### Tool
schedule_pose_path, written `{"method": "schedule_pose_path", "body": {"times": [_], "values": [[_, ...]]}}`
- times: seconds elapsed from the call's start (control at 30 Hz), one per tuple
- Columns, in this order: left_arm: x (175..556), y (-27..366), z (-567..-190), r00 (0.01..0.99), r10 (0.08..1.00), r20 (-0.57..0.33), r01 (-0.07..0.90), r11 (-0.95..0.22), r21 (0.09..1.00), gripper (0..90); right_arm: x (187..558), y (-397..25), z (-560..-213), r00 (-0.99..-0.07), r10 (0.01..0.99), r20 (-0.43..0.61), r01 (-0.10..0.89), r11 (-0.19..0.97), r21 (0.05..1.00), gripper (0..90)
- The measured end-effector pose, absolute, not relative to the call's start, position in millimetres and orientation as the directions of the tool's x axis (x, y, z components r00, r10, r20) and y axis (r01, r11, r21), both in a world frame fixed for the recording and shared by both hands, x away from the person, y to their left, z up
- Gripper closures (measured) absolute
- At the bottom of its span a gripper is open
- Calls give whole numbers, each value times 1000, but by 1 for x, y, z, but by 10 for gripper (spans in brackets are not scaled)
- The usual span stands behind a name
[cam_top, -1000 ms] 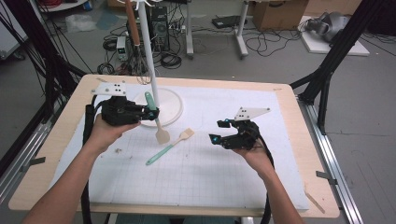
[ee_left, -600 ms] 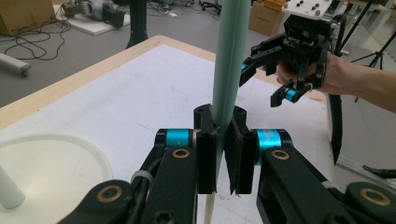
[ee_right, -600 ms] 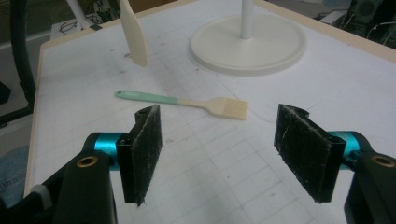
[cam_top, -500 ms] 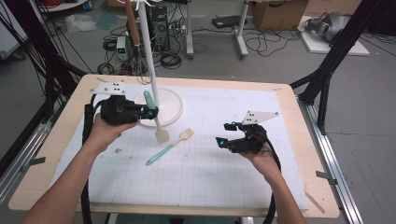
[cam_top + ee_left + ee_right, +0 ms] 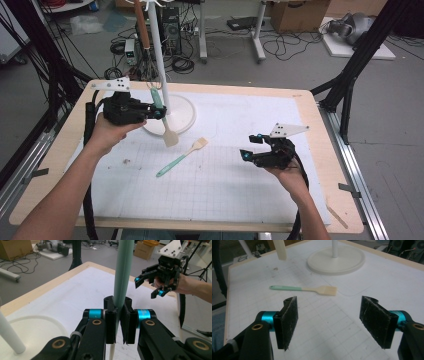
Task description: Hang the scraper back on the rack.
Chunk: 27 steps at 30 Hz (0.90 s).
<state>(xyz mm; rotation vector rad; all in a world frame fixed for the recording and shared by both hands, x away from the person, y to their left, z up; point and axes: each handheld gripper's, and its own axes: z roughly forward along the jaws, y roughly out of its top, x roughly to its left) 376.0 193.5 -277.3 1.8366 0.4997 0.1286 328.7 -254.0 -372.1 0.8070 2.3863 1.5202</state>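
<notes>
The left tool (image 5: 159, 113) is clenched on a green-handled spatula (image 5: 163, 119), upright just beside the white stand (image 5: 172, 114). The right tool (image 5: 252, 148) hangs released, beyond a second spatula (image 5: 181, 157) lying on the tabletop (image 5: 310, 200) near the stand.

- The right gripper (image 5: 252, 148) drew back from the middle of the table toward the person's side, moving lower and farther right in the high view.
- It ended up farther from the brush (image 5: 181, 157) lying flat on the mat (image 5: 240, 200), its jaws spread with nothing between them.
</notes>
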Motion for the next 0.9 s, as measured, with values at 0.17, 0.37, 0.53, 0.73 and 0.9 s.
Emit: {"method": "schedule_pose_path", "body": {"times": [0.17,0.37,0.53,0.73,0.9], "values": [[383,196,-266,902,404,-150,265,-245,933,831,324,-261,-372,-824,557,101,323,317,892,298],[393,200,-260,898,413,-153,271,-243,931,831,319,-264,-377,-820,566,91,333,341,879,283],[401,199,-254,900,408,-155,272,-246,930,831,317,-268,-383,-812,575,98,343,334,878,280],[407,201,-243,905,396,-154,263,-237,935,831,317,-271,-388,-798,593,107,354,317,880,278],[412,202,-235,911,380,-158,261,-238,936,832,317,-271,-387,-801,590,100,344,316,884,278]]}}
